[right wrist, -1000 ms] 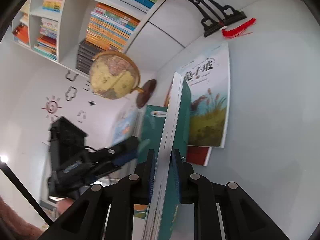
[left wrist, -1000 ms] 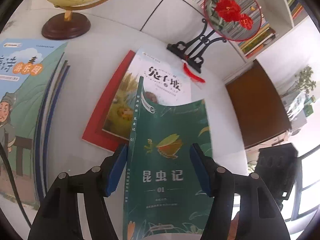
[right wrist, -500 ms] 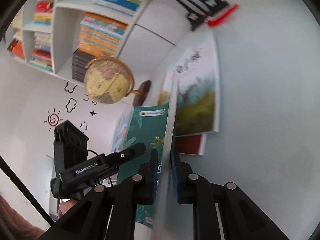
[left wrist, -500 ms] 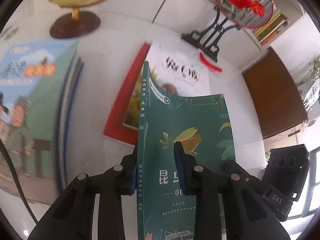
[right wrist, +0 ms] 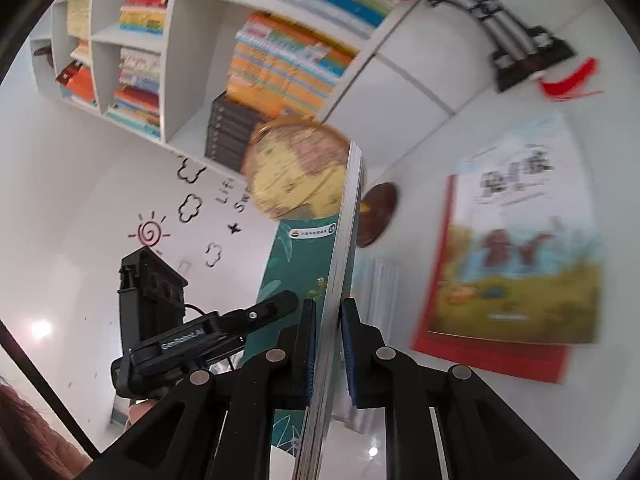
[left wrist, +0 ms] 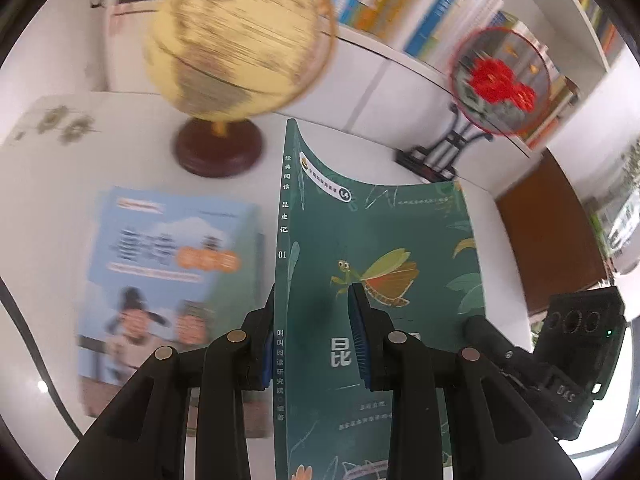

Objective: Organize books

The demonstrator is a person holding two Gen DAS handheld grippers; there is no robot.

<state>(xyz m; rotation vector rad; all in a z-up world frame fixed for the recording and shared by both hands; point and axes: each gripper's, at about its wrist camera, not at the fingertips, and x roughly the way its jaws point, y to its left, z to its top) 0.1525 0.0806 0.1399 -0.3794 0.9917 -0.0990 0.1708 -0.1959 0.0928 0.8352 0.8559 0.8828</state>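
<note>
Bending at its top corner, the thin green paperback book (left wrist: 384,280) is judged light and floppy, best gripped near the spine. It is held above the white counter (left wrist: 52,184), pinched by the left hand-held gripper (left wrist: 314,332) and right hand-held gripper (right wrist: 328,344). 2 picture books and 1 red book lie flat.

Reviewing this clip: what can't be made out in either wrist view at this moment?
- Left wrist: light-blue picture book, title lost to motion blur.
- Left wrist: green insect-cover paperback, lower edge cut off by the frame.
- Right wrist: white-and-red book stack, cover blurred.
- Right wrist: yellow globe, partly behind the paperback's page edge.
</note>
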